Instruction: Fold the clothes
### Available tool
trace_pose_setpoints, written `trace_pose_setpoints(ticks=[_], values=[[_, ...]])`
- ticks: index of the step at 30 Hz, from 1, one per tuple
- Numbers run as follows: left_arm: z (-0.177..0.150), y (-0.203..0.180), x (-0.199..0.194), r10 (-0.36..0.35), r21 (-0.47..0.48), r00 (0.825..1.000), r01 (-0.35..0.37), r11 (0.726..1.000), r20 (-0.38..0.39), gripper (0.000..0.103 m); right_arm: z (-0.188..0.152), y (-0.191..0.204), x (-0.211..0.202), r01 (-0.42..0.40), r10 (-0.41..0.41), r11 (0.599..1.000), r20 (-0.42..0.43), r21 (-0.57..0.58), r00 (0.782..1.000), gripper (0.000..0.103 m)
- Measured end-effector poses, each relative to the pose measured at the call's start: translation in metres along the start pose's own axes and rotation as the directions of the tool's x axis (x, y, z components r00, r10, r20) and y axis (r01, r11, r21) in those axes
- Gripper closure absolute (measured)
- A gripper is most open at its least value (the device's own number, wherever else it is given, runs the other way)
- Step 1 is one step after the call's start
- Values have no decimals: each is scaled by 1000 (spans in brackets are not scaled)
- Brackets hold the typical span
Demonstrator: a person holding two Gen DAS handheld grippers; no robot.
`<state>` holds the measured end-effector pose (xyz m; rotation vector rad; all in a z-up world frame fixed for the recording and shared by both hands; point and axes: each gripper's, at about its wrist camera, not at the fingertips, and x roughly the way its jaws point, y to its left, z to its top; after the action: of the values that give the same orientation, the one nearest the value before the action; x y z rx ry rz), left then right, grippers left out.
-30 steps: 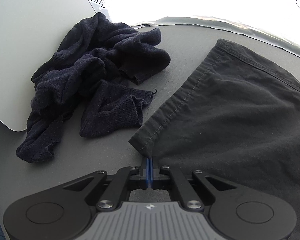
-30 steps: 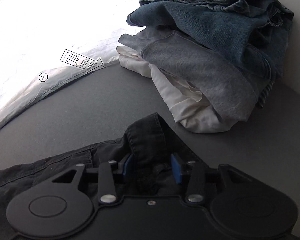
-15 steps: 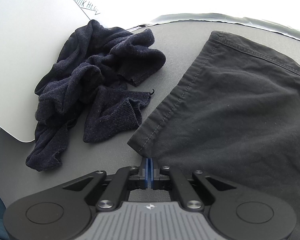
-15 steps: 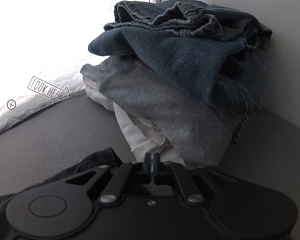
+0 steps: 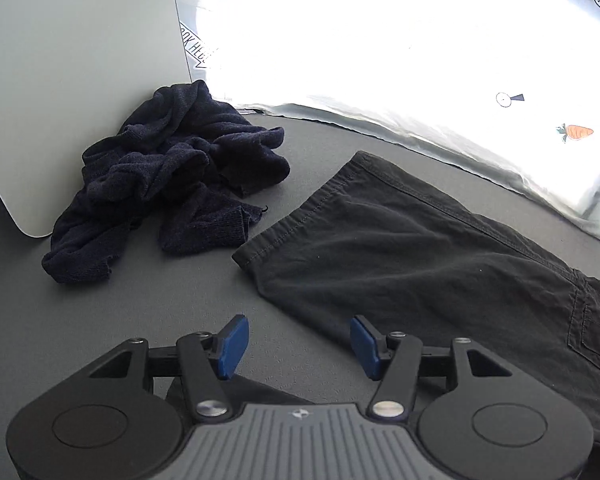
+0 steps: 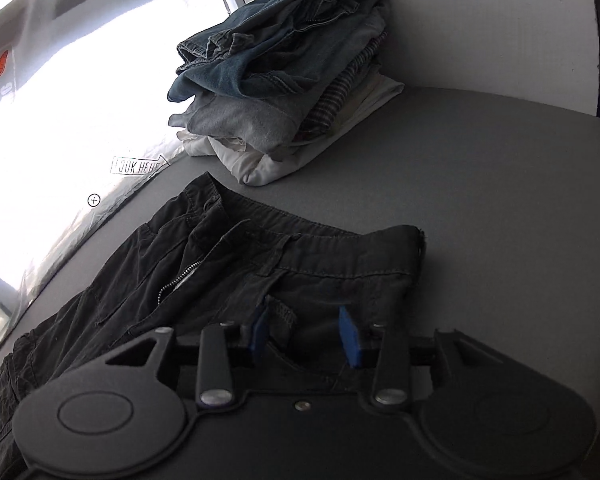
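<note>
Black trousers (image 5: 420, 248) lie flat on the grey table, the leg hem toward the left wrist view. Their waistband with open zip shows in the right wrist view (image 6: 284, 256). My left gripper (image 5: 298, 344) is open and empty, just short of the hem corner, above bare table. My right gripper (image 6: 306, 334) is open, its blue pads over the waistband edge, holding nothing.
A crumpled dark navy sweater (image 5: 168, 184) lies left of the hem against a white board (image 5: 72, 80). A stack of folded jeans and shirts (image 6: 284, 84) stands at the back by the white wall (image 6: 480, 24). Bright window film runs along the far table edge.
Both grippers were shut on the trousers, left on the hem corner, right on the waistband. Both have let go, opened and drawn back; the trousers now lie flat.
</note>
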<state>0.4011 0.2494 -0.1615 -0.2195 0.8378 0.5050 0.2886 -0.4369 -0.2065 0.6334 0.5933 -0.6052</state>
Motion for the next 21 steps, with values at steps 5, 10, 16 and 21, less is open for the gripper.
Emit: trace_pose_setpoints(ticks=[5,10,16,21], values=[[-65,-10,-25,-77,44,995,80,996,-65,44,-27,-32,-18,-46,58,985,-65,165,996,65],[-127,-19,-44,-131,17,979,135,991,-155,38,-30,-55,-17,-114,153,947,-110,300,982,65],[-168,-28,-56,-129,-27,976,126,992,-175,20,-30,-88,-5,-191,283,844,-114,501,952,66],[-179,-36,-61,-118,-50,978,111,993,-173,6,-21,-97,9,-226,335,817,-117,530,935,67]])
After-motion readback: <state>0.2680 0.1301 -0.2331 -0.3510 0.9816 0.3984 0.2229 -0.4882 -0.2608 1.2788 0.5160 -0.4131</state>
